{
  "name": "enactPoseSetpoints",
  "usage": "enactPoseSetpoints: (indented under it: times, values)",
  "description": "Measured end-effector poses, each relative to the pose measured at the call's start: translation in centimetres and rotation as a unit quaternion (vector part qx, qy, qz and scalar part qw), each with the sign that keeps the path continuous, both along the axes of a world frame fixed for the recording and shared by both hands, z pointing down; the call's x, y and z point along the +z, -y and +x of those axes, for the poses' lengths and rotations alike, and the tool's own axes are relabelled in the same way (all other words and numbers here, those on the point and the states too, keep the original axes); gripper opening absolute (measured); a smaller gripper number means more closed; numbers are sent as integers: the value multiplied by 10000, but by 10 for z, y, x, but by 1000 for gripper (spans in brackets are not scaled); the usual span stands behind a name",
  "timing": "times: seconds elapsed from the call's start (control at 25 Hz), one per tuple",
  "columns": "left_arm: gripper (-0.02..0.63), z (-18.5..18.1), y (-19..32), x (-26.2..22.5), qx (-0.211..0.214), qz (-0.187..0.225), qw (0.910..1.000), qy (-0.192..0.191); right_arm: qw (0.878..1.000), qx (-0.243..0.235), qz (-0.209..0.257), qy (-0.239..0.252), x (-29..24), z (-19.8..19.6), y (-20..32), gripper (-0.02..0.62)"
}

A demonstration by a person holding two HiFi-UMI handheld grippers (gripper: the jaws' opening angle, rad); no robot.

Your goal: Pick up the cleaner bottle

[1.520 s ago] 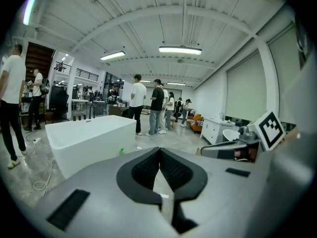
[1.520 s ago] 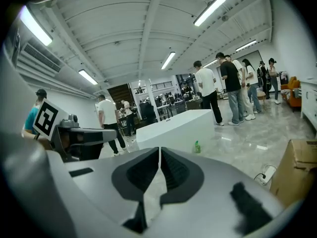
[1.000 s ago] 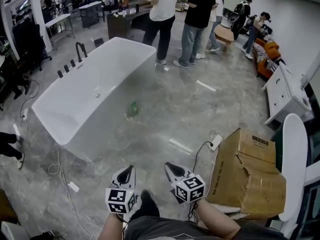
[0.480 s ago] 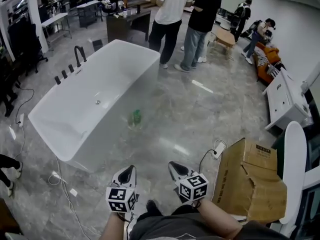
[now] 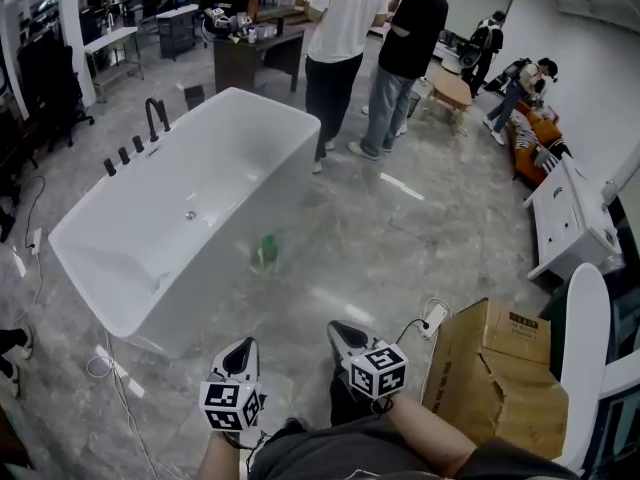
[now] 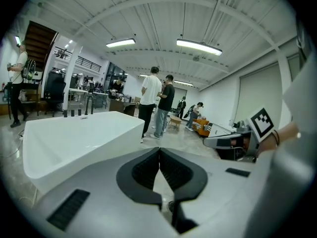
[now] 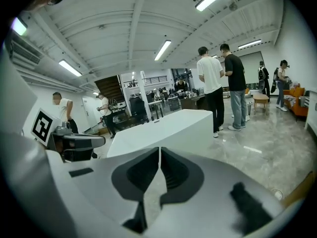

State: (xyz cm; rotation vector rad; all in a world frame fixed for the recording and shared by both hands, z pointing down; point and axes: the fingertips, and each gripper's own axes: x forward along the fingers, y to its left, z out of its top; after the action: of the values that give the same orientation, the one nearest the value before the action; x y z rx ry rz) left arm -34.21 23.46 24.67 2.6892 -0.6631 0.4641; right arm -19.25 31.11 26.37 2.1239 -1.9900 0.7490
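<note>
My left gripper sits low in the head view, its jaws pressed together with nothing between them; the left gripper view shows the dark pads meeting. My right gripper, just beside it, is closed and empty too. The small green cleaner bottle rests on the glossy grey marbled floor, just beside the outer wall of the long white freestanding bathtub and well ahead of both grippers. A brown cardboard box lies to my right.
</note>
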Motion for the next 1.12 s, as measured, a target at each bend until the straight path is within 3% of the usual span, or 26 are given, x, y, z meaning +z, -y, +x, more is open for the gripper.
enactPoseSetpoints:
  times: [0.28,0.76,1.12]
  values:
    - [14,34,57,11,-725,70,9971,243,9983,-533,111,213,23,59,76,26]
    - [14,183,135,13,-1660,-163,9856,267,9895,-1411,-102,284,44,218,183,26]
    - [14,188,148,18,-2211,-334,9743,284,9868,-1556,-257,369,61,240,213,28]
